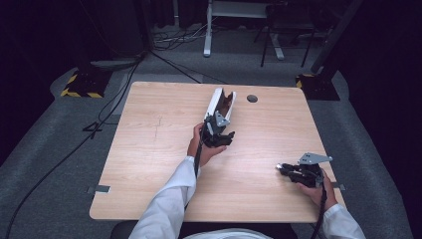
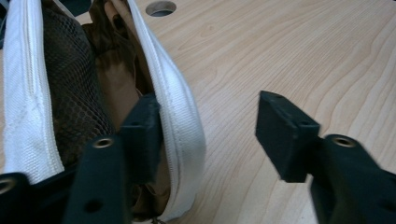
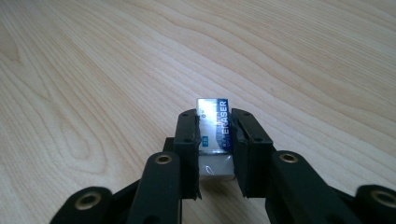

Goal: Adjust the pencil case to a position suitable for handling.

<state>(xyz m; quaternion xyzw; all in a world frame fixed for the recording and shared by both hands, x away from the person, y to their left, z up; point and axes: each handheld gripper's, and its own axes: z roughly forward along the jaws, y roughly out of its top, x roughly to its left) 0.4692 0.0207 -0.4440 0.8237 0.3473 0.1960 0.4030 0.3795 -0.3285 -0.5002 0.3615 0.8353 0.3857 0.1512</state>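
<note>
The right gripper (image 3: 214,140) is clenched on the eraser (image 3: 214,128), holding it just over the table (image 1: 149,164) at about four o'clock. Toward twelve o'clock lies the white pencil case (image 1: 219,102), unzipped. The left gripper (image 2: 210,126) straddles its near zipper edge (image 2: 180,121), one jaw inside, not gripping.

pouch (image 1: 220,102) left — eraser (image 3: 214,125) right

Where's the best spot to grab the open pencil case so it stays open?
Probably the white zipper edge of the pencil case. It stands up thin beside the gap, so the left gripper can come from the near end, one jaw inside, one outside. The right gripper holds the eraser.
</note>
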